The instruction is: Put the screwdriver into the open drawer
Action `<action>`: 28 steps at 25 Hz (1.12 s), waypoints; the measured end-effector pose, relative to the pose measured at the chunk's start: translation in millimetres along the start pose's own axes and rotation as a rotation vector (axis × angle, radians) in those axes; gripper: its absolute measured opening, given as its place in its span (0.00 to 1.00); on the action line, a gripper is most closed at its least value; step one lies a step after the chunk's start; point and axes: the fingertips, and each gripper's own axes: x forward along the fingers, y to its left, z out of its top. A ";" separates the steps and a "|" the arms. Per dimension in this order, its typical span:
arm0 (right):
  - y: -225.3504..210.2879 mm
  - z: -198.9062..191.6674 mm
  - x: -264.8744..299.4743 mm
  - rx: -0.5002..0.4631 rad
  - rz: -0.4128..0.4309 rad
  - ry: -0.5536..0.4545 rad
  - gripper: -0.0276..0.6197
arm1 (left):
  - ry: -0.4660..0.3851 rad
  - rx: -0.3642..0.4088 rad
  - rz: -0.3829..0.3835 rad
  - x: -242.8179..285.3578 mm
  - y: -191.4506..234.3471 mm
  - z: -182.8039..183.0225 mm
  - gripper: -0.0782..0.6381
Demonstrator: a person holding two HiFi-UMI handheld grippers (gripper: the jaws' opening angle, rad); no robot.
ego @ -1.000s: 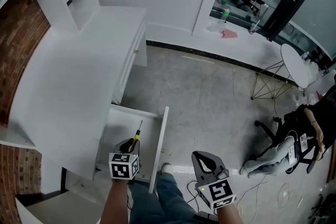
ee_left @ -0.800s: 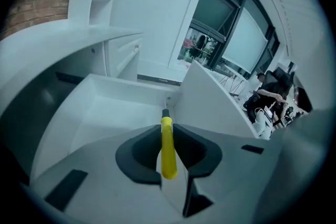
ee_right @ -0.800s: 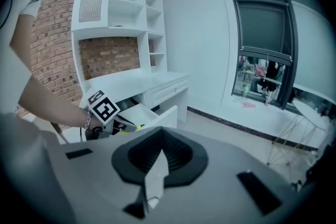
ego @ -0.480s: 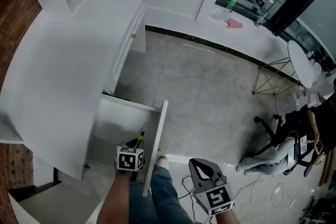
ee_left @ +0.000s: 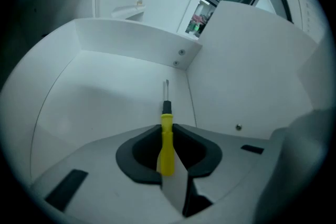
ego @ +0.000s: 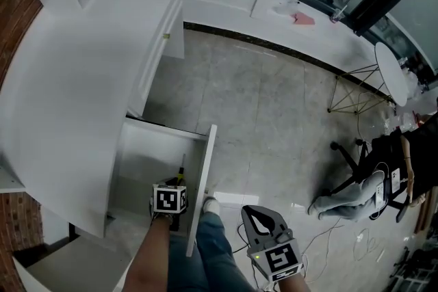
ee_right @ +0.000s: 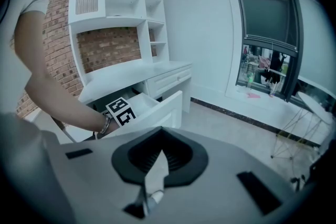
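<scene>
A screwdriver with a yellow handle and a black collar is gripped by my left gripper, which is shut on the handle. Its thin shaft points ahead toward the drawer's far corner. In the head view the left gripper hangs low inside the open white drawer, and the screwdriver sticks out past its marker cube. My right gripper hovers over the floor to the right of the drawer front, shut with nothing in it. In the right gripper view its own jaws are pressed together, and the drawer lies ahead on the left.
The white desk top overhangs the drawer's left side, and shelving rises behind it. The drawer front panel stands between the two grippers. The person's shoe is just right of it. An office chair and a wire-legged table stand at the far right.
The left gripper has sunk into the drawer with the screwdriver still held, tipping more steeply down. The right gripper has dropped a little lower.
</scene>
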 end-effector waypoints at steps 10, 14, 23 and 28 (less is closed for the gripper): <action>0.2 22.1 2.6 0.002 -0.012 -0.025 0.06 | 0.016 -0.015 -0.045 -3.6 -10.0 8.3 0.41; -4.0 41.8 -0.7 -0.004 -0.026 -0.070 0.06 | -0.028 -0.004 -0.040 -25.0 -8.2 26.6 0.41; -10.7 103.6 -22.4 -0.055 -0.029 -0.216 0.06 | -0.189 0.003 -0.004 -104.5 -10.1 67.2 0.41; -16.9 133.0 -52.1 -0.096 -0.020 -0.283 0.06 | -0.322 -0.004 0.020 -161.6 -21.2 78.6 0.41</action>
